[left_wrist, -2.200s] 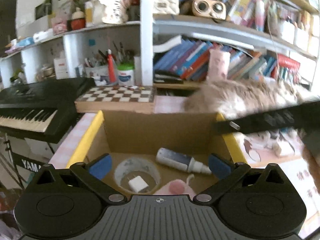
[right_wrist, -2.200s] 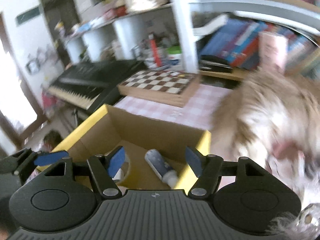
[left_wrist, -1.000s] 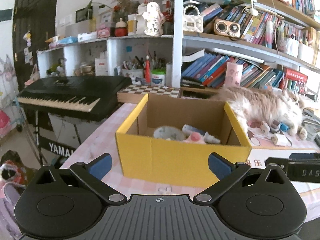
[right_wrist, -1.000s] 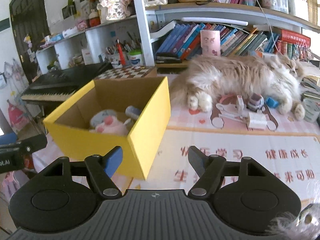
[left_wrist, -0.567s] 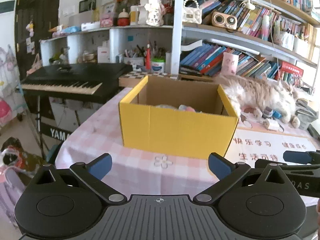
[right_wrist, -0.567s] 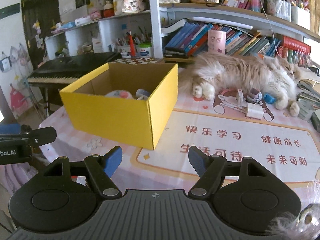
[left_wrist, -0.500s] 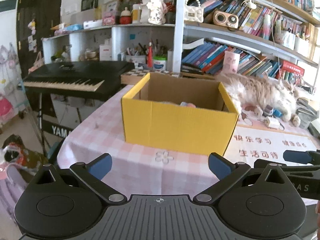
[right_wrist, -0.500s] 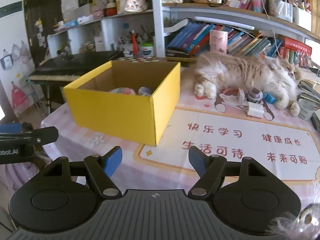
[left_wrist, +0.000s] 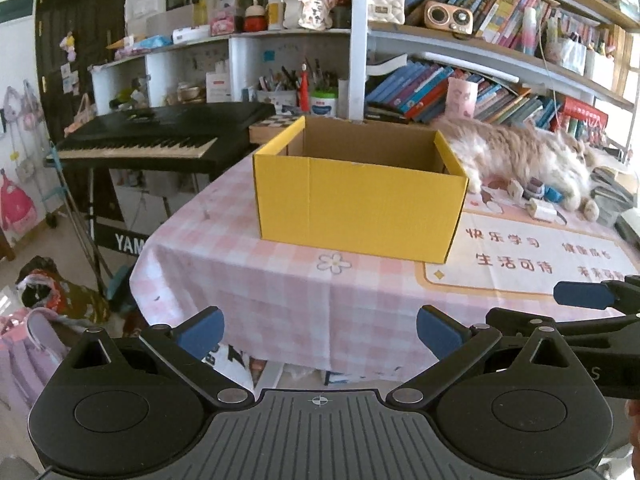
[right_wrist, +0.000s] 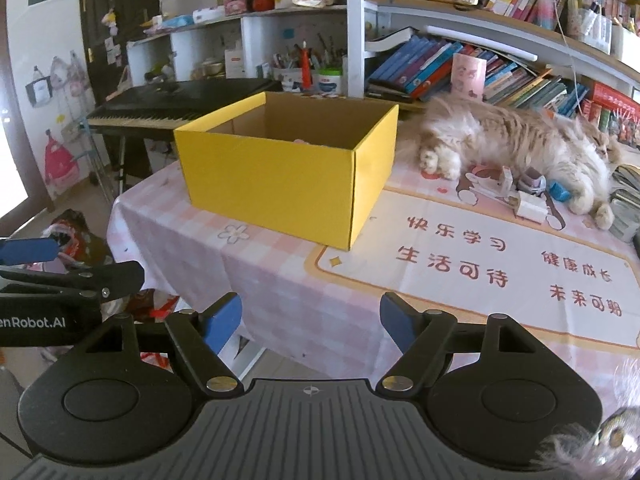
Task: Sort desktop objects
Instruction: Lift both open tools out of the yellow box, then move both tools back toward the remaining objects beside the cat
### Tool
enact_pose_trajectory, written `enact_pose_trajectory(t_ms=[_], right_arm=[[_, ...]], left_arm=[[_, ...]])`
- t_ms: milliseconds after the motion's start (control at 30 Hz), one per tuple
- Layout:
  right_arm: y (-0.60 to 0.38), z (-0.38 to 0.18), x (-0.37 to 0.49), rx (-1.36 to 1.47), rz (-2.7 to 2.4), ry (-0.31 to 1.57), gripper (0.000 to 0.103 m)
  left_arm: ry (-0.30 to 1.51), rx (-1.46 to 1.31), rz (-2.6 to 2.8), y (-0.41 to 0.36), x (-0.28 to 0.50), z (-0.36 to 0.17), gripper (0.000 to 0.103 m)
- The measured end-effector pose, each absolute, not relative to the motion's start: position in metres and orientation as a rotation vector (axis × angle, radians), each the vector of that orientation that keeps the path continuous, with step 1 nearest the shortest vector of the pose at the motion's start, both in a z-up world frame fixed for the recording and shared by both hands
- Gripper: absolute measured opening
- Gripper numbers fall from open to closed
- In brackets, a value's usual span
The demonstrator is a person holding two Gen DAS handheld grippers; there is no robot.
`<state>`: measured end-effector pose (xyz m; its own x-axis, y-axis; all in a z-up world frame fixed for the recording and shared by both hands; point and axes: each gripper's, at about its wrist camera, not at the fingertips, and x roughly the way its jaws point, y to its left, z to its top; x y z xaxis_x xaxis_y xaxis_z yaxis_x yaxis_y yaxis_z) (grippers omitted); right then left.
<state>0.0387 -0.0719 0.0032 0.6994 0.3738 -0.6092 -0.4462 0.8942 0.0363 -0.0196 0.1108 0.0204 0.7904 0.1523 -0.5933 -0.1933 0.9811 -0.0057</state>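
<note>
Nearest, the left gripper [left_wrist: 320,330] and the right gripper [right_wrist: 311,322] hang off the table's near edge, both spread with nothing between them; the right's jaws have just been widening. On the pink checked tablecloth [left_wrist: 280,292] stands the open yellow box [left_wrist: 356,208]. Right of it lies a printed mat [right_wrist: 500,264]; at its far edge, small desktop objects [right_wrist: 524,196] lie against a sprawled fluffy cat [right_wrist: 516,144]. Beyond stand a keyboard [left_wrist: 160,136] and crowded bookshelves [left_wrist: 460,84].

Open yellow cardboard box [left_wrist: 356,204] (upright) stands on the checked tablecloth [left_wrist: 256,280].
</note>
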Motion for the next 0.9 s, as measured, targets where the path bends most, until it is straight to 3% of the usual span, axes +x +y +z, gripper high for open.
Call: enact_pose_trajectory(t_ms=[900], right_arm=[[-0.099, -0.005, 0.020, -0.100, 0.343, 0.702, 0.079]], left_arm=[[0.649, -0.065, 0.064, 0.093, -0.013, 0.015, 0.103]])
